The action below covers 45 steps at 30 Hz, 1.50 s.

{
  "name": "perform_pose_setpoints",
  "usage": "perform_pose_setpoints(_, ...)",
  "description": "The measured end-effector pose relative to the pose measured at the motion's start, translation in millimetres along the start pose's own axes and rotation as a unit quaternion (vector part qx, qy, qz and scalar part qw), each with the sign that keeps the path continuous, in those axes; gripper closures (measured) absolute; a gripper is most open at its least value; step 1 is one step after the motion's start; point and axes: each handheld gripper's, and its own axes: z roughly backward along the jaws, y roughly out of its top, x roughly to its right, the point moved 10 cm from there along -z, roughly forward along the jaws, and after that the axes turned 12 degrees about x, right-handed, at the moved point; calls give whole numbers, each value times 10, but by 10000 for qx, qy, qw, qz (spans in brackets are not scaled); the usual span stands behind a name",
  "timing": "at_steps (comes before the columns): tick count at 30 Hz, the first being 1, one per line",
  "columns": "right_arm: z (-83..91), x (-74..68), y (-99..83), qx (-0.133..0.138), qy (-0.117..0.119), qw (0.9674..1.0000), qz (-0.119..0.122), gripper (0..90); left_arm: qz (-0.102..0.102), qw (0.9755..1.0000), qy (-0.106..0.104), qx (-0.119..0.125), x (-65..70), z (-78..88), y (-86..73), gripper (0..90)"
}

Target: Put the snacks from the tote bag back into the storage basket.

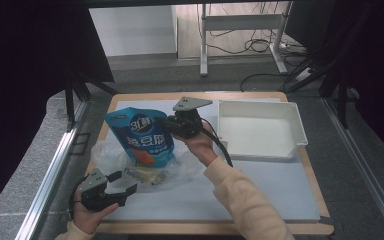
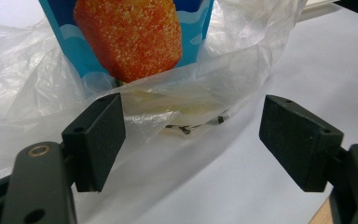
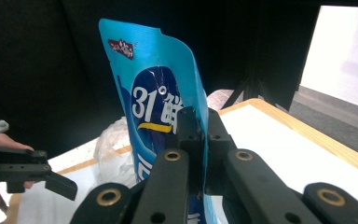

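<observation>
A blue snack pouch (image 1: 142, 136) with white lettering and an orange picture stands upright over a crumpled clear plastic bag (image 1: 111, 159). My right gripper (image 1: 166, 124) is shut on the pouch's right edge, and in the right gripper view the black jaws pinch the pouch (image 3: 161, 102) at my right gripper (image 3: 200, 135). My left gripper (image 1: 122, 183) is open near the table's front left, its jaws pointing at the bag. In the left gripper view the bag (image 2: 168, 107) lies just beyond my left gripper (image 2: 191, 135), with a pale packet (image 2: 191, 114) inside it below the pouch (image 2: 130, 37).
A white empty tray (image 1: 260, 129) stands at the table's back right. The grey mat (image 1: 260, 190) covers the wooden tabletop, whose edge (image 1: 320, 200) runs along the right. A desk frame and cables are on the floor behind.
</observation>
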Motion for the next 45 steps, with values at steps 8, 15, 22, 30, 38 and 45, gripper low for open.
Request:
perform_pose_setpoints(8, -30, -48, 43, 66, 79, 9999, -71, 887, 7, 10000, -6, -16, 3, -3, -7, 228)
perform_pose_setpoints(15, -57, -99, 74, 142, 165, 9997, -123, 888, 4, 10000, -14, -16, 6, -4, -10, 229)
perform_pose_setpoints(22, -60, -131, 168, 301, 245, 9989, -248, 889, 18, 10000, -39, -4, 17, -6, 0, 228)
perform_pose_setpoints(30, -44, -173, 296, 439, 305, 9982, -255, 890, 13, 10000, -47, -13, 19, -9, -5, 228)
perform_pose_setpoints(38, 38, -207, 513, 707, 328, 9965, -303, 890, -10, 10000, -45, -29, 18, -11, -8, 229)
perform_pose_setpoints(45, 143, -200, 703, 902, 311, 9949, -314, 890, 2, 10000, -42, -28, 19, -18, -12, 229)
